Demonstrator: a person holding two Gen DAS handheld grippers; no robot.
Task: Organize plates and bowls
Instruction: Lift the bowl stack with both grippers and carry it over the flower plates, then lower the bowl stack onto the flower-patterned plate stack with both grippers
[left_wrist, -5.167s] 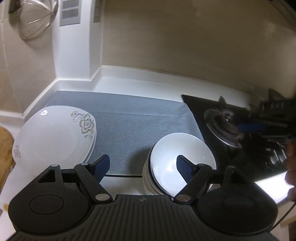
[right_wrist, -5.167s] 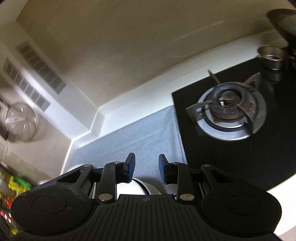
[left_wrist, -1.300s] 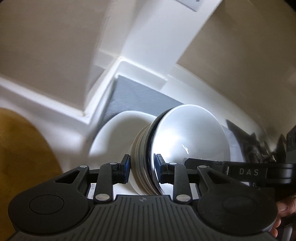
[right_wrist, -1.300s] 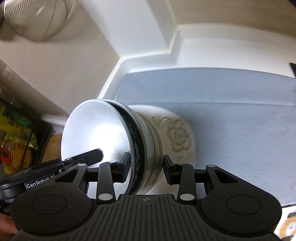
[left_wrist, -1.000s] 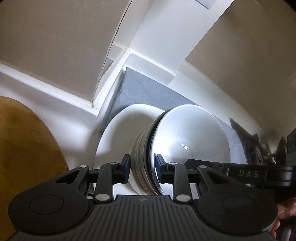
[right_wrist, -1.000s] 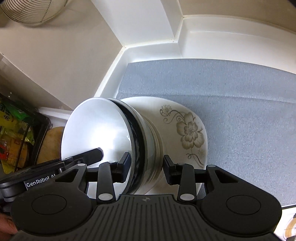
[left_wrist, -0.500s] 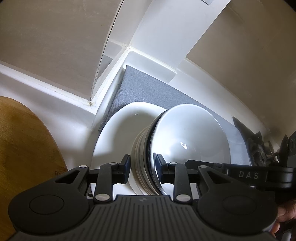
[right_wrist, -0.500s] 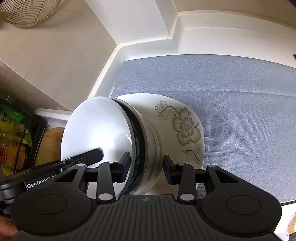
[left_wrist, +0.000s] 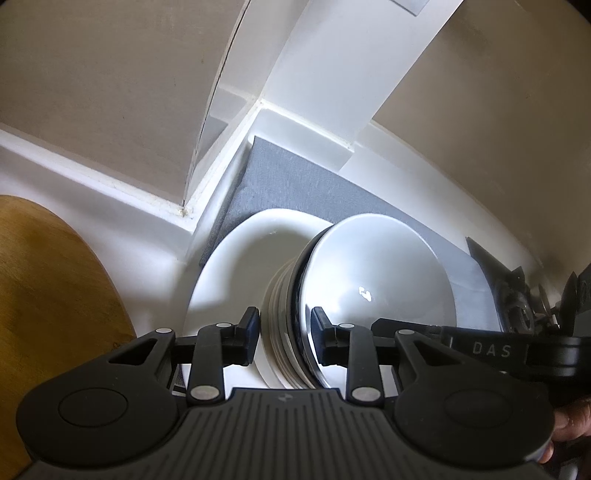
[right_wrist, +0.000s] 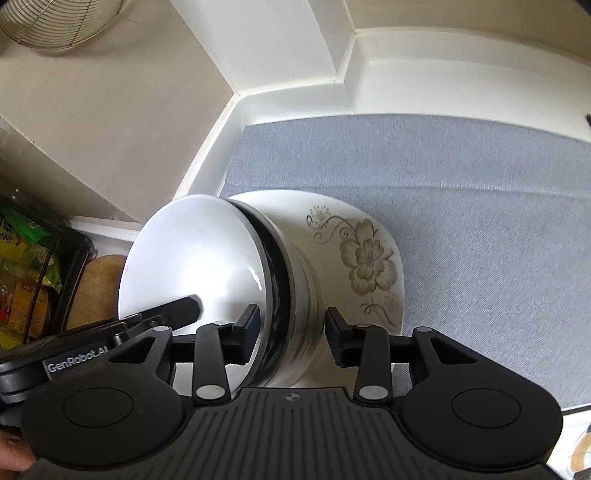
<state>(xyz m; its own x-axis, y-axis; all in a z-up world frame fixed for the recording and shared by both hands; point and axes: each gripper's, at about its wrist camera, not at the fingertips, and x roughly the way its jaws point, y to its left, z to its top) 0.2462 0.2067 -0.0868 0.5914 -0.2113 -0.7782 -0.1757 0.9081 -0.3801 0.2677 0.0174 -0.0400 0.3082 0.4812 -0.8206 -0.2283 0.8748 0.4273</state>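
Stack of bowls (right_wrist: 236, 280) sits over the flowered plate (right_wrist: 369, 266) at the near left corner of the grey mat (right_wrist: 480, 206). Left gripper (left_wrist: 285, 332) and right gripper (right_wrist: 291, 332) each close narrowly on opposite rims of the stack. Bowl bottoms hidden; contact with the plate probably made, cannot confirm. Wooden board (left_wrist: 48, 295) lies far left.

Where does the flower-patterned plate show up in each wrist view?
Left wrist: flower-patterned plate left of centre, under the bowl stack; its flower is hidden.
Right wrist: plate centre-right, flower visible, right of the stack.
Shared landmark: the grey mat beneath the plate in both.
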